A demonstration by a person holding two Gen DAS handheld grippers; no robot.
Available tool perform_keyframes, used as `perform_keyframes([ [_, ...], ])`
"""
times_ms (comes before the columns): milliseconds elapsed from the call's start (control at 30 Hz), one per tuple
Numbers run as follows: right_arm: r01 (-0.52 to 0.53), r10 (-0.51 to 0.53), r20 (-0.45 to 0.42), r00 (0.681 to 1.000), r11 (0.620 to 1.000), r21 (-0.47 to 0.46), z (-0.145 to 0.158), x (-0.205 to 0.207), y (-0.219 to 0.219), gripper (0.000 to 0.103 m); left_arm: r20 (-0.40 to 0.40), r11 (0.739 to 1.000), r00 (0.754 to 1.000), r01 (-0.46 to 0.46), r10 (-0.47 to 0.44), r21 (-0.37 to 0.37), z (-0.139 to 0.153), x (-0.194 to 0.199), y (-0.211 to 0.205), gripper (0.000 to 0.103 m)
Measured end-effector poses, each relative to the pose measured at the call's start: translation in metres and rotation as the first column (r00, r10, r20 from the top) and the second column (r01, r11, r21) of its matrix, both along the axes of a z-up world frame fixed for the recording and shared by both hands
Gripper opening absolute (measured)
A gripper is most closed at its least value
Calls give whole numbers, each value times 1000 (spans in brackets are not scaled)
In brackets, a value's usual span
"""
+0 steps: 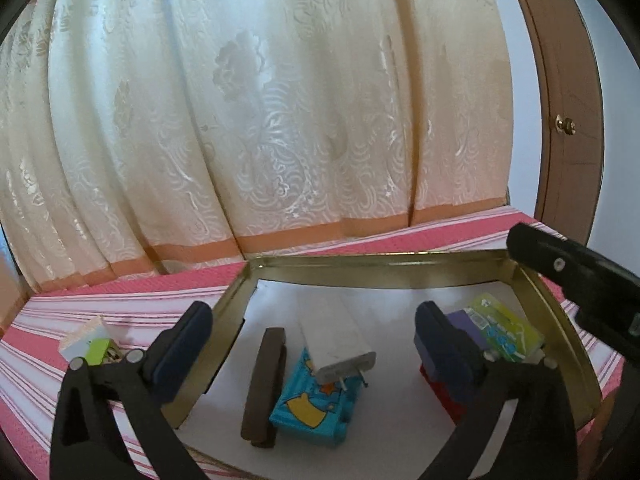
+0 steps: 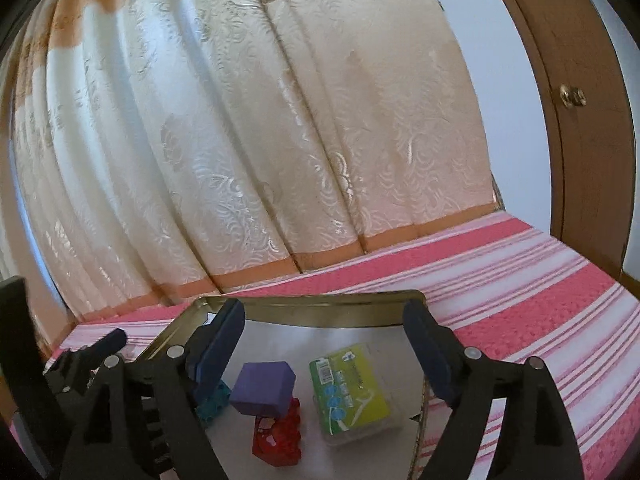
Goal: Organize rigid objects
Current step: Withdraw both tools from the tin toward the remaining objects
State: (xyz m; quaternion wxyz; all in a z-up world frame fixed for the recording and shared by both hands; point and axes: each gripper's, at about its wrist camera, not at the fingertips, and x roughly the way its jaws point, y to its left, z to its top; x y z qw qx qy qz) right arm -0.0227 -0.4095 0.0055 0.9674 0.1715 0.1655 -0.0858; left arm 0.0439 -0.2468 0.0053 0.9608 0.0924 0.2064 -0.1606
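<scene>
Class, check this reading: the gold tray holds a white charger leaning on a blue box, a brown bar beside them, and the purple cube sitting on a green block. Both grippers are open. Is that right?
Not quite. The purple cube sits on a red block, not a green one; the right wrist view shows this. The rest stands: the white charger leans on the blue box, the brown bar lies beside them in the gold tray, and both grippers are open.

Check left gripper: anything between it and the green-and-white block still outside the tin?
Nothing visible. The left gripper is open over the tin; the green-and-white block lies left of it on bare striped cloth, just beyond the tin's left wall.
</scene>
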Motion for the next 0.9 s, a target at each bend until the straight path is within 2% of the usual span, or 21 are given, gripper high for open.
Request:
perform_keyframes([
  [200,13,-13,-1,1000,1000,6,0,-2,0,84,-1,1000,1000,-25,25,-1,-1,-1,10,103],
  [433,72,-67,114,991,997,-41,7,-21,8,87,18,998,998,-58,58,-17,-3,-7,31,103],
  [600,131,-110,183,977,985,-109,11,-33,21,88,66,997,994,-81,82,-19,-2,-13,45,103],
  [800,151,-117,216,969,977,-149,11,-37,35,88,54,996,996,-73,76,-53,-1,-15,64,103],
  [900,147,-116,193,974,977,-152,10,-35,41,88,41,995,996,-81,83,-64,-1,-15,72,103],
])
